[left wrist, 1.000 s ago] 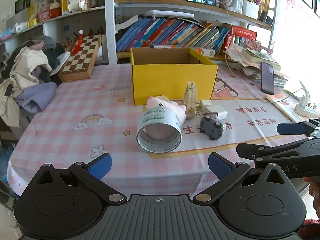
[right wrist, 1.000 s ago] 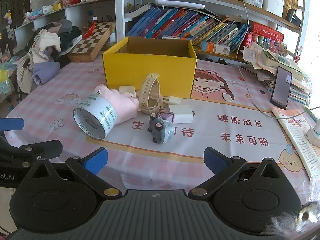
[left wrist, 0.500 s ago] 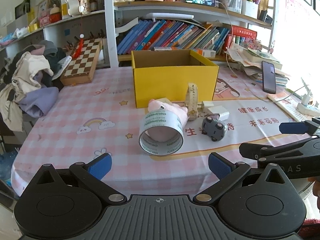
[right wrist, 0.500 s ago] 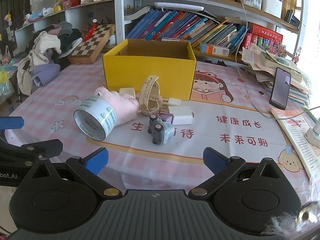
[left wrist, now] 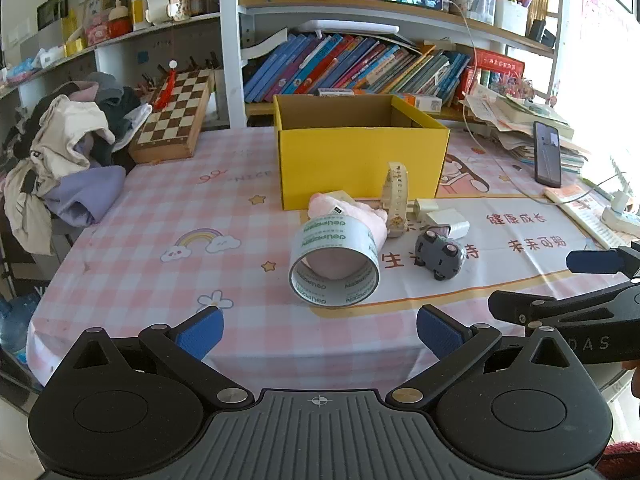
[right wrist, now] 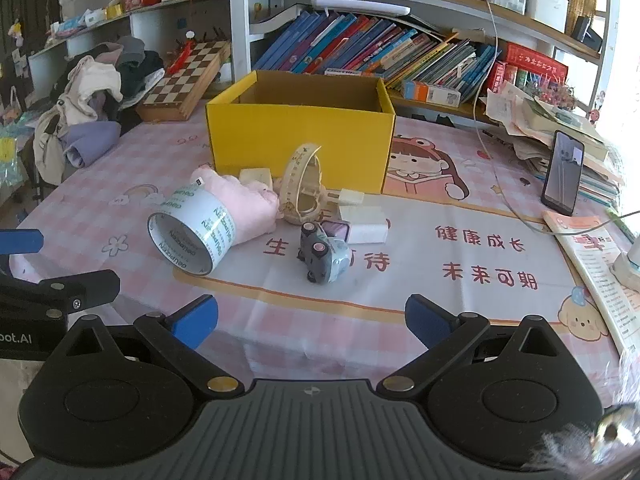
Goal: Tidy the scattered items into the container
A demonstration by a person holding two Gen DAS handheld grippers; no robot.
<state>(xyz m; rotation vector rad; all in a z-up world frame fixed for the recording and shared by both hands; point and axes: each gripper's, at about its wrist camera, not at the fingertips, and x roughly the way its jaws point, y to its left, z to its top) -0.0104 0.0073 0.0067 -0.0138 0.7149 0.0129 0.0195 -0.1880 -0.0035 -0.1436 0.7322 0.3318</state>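
Tape roll [left wrist: 334, 267] lying on its side in front of the yellow box [left wrist: 360, 160], ahead of the spread, empty left gripper [left wrist: 318, 330]; right gripper [right wrist: 311, 320] likewise spread, empty.

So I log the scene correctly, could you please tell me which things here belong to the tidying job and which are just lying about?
Belong to the job:
yellow box
tape roll
pink cloth
watch
toy car
white charger

Just lying about:
chessboard
phone
clothes pile
books
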